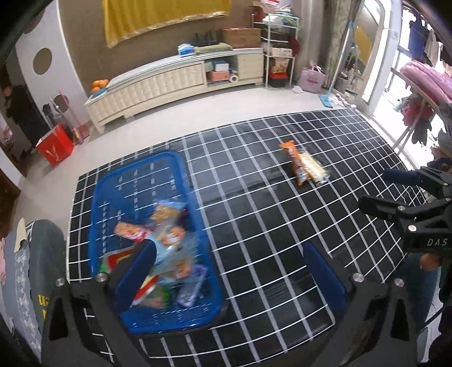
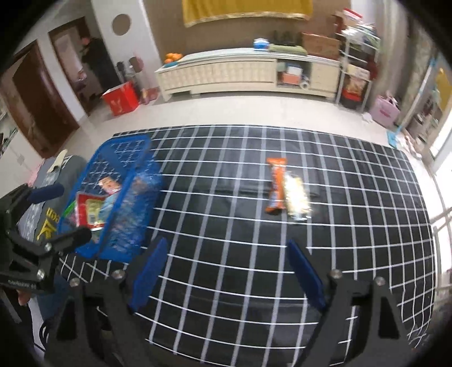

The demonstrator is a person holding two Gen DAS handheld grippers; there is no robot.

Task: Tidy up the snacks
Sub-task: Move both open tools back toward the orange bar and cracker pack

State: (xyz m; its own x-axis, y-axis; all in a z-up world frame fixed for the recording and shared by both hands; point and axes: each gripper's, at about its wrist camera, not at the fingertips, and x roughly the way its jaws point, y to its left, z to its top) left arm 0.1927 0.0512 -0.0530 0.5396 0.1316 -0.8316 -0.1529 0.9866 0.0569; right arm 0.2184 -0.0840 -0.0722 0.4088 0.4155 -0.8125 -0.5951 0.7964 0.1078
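Tablecloth (image 2: 254, 282): black, white grid lines, filling lower frame. Basket (image 2: 141, 180), left of centre: blue plastic, slotted walls; packets inside red, pale blue, green, orange. Snack bar (image 2: 276, 185), centre: orange wrapper. Packet beside it (image 2: 296, 196): clear, pale yellow contents. Gripper pads (image 2: 148, 275): blue on black arms. Box (image 2: 120, 98), upper left: red. Cabinet (image 2: 226, 74), top: cream. Hanging cloth (image 2: 245, 8), top: yellow.

Left wrist view: looks steeply down along its own tongs (image 1: 228, 271) from close above the blue basket (image 1: 152, 319). Right wrist view: same tilt, set further right over the table (image 2: 353, 197). Shared: basket (image 2: 124, 248), orange packet (image 1: 295, 163) (image 2: 276, 185), pale packet (image 1: 313, 168) (image 2: 296, 196), cream cabinet (image 1: 158, 84) (image 2: 226, 74).
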